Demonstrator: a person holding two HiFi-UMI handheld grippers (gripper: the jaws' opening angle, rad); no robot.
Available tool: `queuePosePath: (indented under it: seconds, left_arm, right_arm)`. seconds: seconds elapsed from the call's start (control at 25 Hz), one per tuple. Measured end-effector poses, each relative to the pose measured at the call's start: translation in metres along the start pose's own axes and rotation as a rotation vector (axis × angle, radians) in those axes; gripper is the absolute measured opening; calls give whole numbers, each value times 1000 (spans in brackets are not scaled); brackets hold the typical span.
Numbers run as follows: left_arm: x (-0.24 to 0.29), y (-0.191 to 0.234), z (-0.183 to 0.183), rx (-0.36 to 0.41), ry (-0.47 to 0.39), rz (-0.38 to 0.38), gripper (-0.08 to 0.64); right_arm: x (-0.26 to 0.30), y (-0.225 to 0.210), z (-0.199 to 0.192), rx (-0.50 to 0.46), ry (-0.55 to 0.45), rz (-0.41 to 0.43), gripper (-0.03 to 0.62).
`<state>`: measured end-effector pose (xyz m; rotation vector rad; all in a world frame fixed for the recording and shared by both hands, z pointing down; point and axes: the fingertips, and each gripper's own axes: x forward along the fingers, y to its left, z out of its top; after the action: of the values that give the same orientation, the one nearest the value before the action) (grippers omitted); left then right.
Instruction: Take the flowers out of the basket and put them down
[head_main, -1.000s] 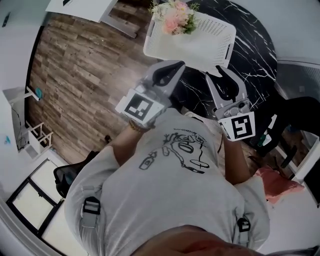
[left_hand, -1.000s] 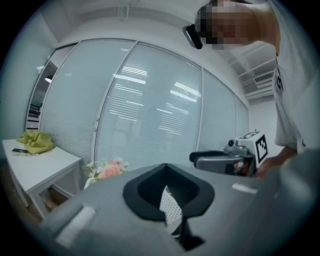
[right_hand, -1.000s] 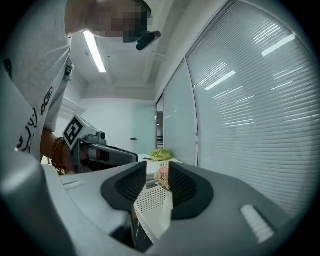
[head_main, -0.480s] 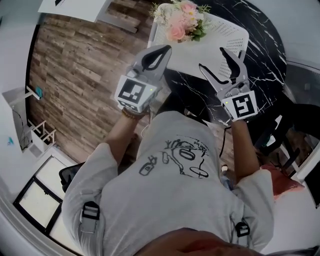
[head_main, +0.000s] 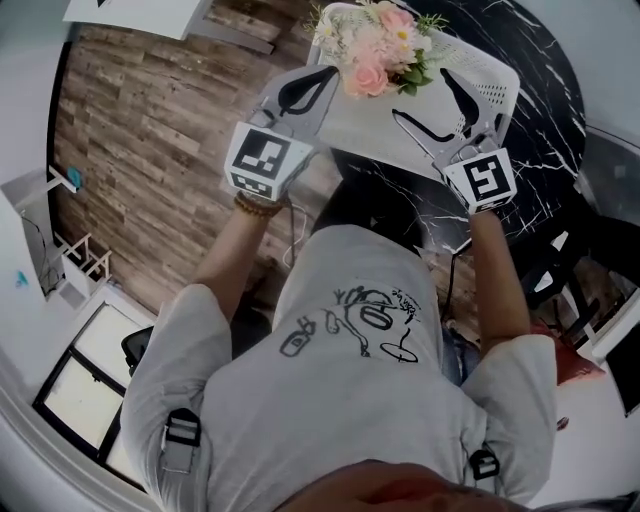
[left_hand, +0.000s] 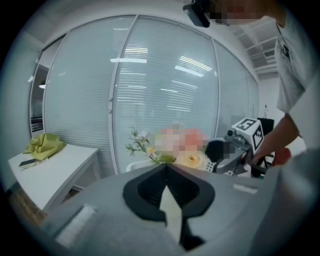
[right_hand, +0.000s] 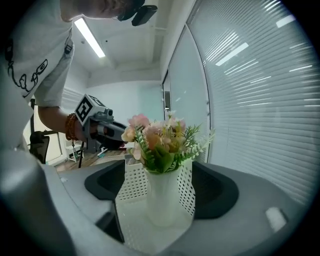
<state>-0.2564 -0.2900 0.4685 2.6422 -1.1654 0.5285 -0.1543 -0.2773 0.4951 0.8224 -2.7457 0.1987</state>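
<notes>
Head view: both tools reach over the near edge of the black marble counter (head_main: 545, 110) toward the white perforated basket (head_main: 500, 75). The flowers (head_main: 385, 50), pink and cream with green sprigs, stand in a white vase in the basket's far-left part, not yet lifted.

Right tool (head_main: 420, 92): released. Its jaws have just been opening and stand wide, tips over the basket's near-right part, with nothing pressed between them. The right gripper view lines up the vase (right_hand: 162, 200) in the gap, ahead of the pads and behind a stretch of basket wall. Judged: spread early so the vase body can be taken from the right.

Left tool (head_main: 322, 72): clenched on nothing, tips together, just left of the blooms at the basket's left rim. Judged: either steadying or merely waiting; cannot tell which.

Edges and room:
- The basket wall rises to about the vase's mouth in the right gripper view, so a level approach would meet the wall. Over the rim and then straight up looks the clear path.
- The basket's left side sits at the counter's left edge, with wood floor (head_main: 140, 130) just beyond. That side is poor for setting down.
- Bare counter shows right of the basket, the likelier put-down spot.
- The tools face each other across the blooms, leaving little slack between them.
</notes>
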Motion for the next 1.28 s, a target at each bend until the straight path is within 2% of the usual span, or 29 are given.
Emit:
queuePosePath:
  seconds: [0.24, 0.52, 0.84, 0.92, 1.12, 1.28]
  left_arm:
    - [20, 14, -12, 60, 52, -14, 3]
    - [37, 14, -17, 168, 94, -34, 2]
    - [56, 7, -32, 250, 224, -56, 3]
    - [58, 5, -35, 278, 256, -55, 3]
    - [61, 6, -40, 318, 302, -55, 3]
    - [61, 9, -40, 327, 312, -51, 3]
  right_arm:
    - [28, -10, -19, 19, 9, 19, 456]
    - [54, -9, -40, 14, 34, 62, 472]
    - [73, -9, -51, 18, 28, 97, 471]
    - [74, -8, -52, 12, 27, 105, 454]
    - [76, -6, -45, 8, -14, 112, 357]
    - [77, -7, -41, 11, -25, 112, 330]
